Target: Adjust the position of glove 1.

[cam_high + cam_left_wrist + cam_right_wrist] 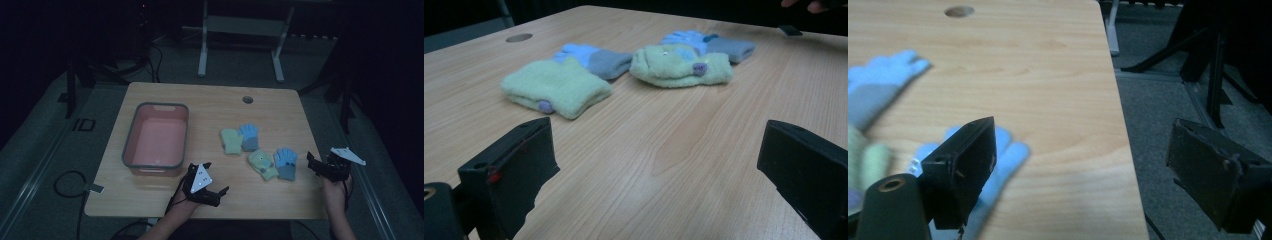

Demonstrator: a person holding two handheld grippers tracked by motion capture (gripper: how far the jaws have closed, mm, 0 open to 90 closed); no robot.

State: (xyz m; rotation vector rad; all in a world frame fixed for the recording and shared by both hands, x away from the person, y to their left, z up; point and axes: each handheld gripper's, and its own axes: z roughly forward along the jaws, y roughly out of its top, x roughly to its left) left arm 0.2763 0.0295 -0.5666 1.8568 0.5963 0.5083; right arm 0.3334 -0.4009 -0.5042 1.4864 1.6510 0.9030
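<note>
Four small knitted gloves lie on the wooden table [165, 200]: a pale green one [231, 141] beside a blue one [249, 136], and nearer me a second green one [263, 164] beside a second blue one [286, 163]. My left gripper [215, 178] hovers open near the front edge, pointing at the gloves; in its own view the gripper [659, 142] is empty, with the green glove [554, 87] ahead. My right gripper [316, 166] stands open at the table's right edge. In its own view the right gripper [1083, 140] has one jaw above the blue glove [1010, 157] and the other out past the edge.
A pink tub [131, 145] with a grey rim sits on the left of the table. A round cable hole [247, 99] is at the far side. Beyond the right edge is grey floor [1168, 100] with dark stand legs. A white frame [240, 30] stands behind the table.
</note>
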